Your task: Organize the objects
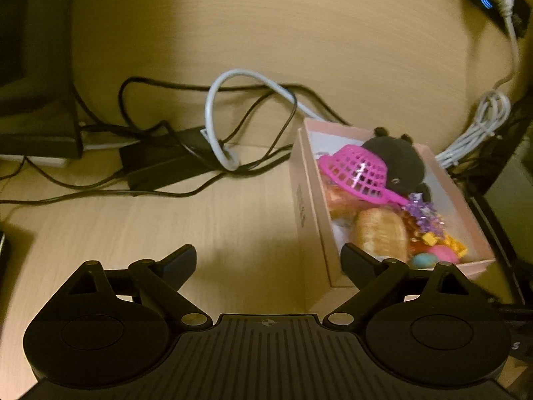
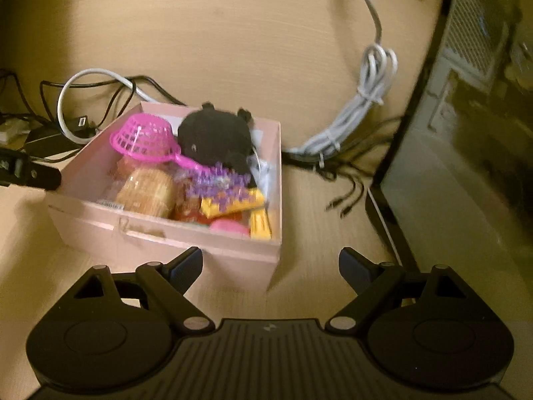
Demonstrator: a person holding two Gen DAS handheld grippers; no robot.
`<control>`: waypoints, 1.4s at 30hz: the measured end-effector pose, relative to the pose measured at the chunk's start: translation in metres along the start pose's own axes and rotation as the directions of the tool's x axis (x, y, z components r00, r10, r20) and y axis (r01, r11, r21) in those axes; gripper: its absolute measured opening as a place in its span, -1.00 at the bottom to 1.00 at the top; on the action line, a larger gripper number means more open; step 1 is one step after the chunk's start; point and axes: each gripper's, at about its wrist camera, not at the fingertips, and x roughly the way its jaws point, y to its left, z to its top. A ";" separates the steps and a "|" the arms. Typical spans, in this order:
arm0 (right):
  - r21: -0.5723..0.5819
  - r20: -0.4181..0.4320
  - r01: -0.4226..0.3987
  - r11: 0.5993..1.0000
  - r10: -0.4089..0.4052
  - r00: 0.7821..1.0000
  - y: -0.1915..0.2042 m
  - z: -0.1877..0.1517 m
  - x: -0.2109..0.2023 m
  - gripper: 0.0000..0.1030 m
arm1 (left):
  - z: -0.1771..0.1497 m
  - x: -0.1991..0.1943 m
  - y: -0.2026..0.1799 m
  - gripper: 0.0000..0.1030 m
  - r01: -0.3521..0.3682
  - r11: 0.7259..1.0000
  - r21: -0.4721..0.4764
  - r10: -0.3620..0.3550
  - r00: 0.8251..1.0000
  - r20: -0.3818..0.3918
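Left gripper [image 1: 268,260] and right gripper [image 2: 270,261]: jaws wide apart, holding nothing. Pink box [image 2: 160,233] at 11 o'clock; bare desk [image 2: 309,233] between fingers. Box contents blurred.

Pink box [image 2: 160,233], magenta lattice basket [image 2: 146,138], black plush [image 2: 216,133], grey cable [image 2: 359,113].
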 end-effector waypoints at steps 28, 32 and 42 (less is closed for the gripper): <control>0.116 0.015 -0.105 0.988 0.104 0.994 -0.012 -0.116 -0.047 1.00 | -0.148 -0.052 -0.051 0.89 -0.089 0.984 0.153 0.076 0.993 0.090; 0.132 0.019 -0.111 0.985 0.110 0.994 -0.017 -0.114 -0.042 1.00 | -0.145 -0.050 -0.052 0.90 -0.104 0.985 0.136 0.093 0.992 0.091; 0.112 0.028 -0.149 0.982 0.147 0.989 -0.019 -0.111 -0.036 1.00 | -0.139 -0.041 -0.057 0.93 -0.132 0.986 0.106 0.122 0.988 0.092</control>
